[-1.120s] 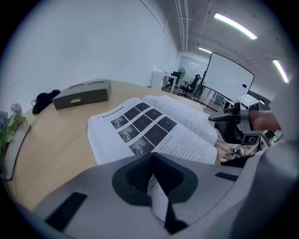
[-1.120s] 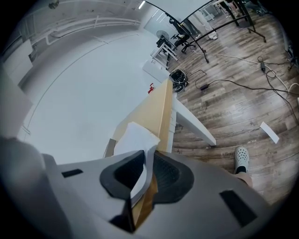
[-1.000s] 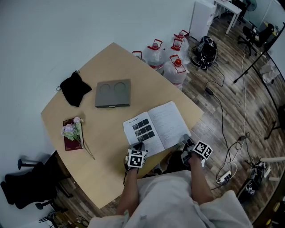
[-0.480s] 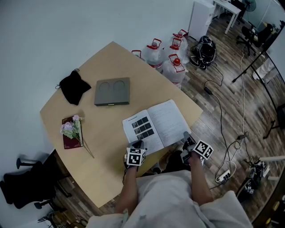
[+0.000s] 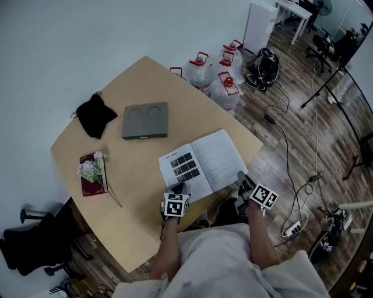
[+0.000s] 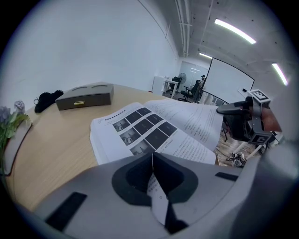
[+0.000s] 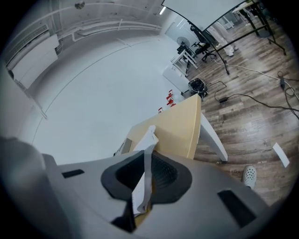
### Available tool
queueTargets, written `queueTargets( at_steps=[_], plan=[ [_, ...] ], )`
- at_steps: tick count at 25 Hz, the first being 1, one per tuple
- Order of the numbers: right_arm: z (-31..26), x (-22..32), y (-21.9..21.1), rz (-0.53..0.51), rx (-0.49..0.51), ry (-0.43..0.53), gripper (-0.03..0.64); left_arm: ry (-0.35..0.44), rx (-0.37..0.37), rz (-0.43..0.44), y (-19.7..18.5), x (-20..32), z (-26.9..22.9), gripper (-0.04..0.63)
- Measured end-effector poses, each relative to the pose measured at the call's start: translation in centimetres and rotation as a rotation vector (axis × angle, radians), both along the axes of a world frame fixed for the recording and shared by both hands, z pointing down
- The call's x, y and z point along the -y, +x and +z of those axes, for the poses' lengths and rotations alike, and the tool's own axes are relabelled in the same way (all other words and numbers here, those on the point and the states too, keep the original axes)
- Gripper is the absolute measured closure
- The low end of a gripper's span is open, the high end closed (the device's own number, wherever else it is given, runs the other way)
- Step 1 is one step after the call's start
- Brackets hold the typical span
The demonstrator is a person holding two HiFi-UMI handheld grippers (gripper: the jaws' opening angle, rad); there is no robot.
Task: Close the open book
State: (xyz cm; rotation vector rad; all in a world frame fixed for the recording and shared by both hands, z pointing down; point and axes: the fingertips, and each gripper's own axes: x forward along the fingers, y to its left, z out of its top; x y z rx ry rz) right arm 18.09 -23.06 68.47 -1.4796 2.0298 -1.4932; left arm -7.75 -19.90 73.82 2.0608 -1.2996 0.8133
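open book (image 5: 201, 165) sits at the desk's (image 5: 137, 195) near edge. left tongs (image 6: 153, 156) pinched tight on one page's edge, right tongs (image 7: 146, 156) clamped on the right-hand pages. bare desk on its left.

Office-lab space: wood-plank floor (image 5: 280, 75), loose cables (image 5: 289, 152), office chairs (image 5: 319, 43) and white desk (image 5: 291, 9) upper right.

One open white-paged book (image 5: 201, 166), face up at the near right edge of the light wooden table (image 5: 131, 192), spine angled across the tabletop. Left page flat, with a block of dark photo squares. Right page dense text, outer edge curling up off the table.
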Motion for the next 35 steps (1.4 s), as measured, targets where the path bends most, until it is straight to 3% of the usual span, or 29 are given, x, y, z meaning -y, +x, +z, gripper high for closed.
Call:
queueTargets(
  at_steps=[14, 26, 35],
  plan=[
    [-2.6, -0.5, -1.5, -0.074, -0.047, 0.069, 0.572, 0.046, 0.005, -0.007, -1.3, -0.4, -2.3, 0.572],
    [-4.7, -1.0, -3.6, -0.22, -0.192, 0.161, 0.572, 0.067, 0.005, -0.03, -1.6, 0.0, -3.0, 0.572],
    [-6.2, -1.6, -5.1, -0.289, -0.237, 0.21, 0.572, 0.1, -0.015, -0.099, -2.7, -0.3, -4.2, 0.572]
  ],
)
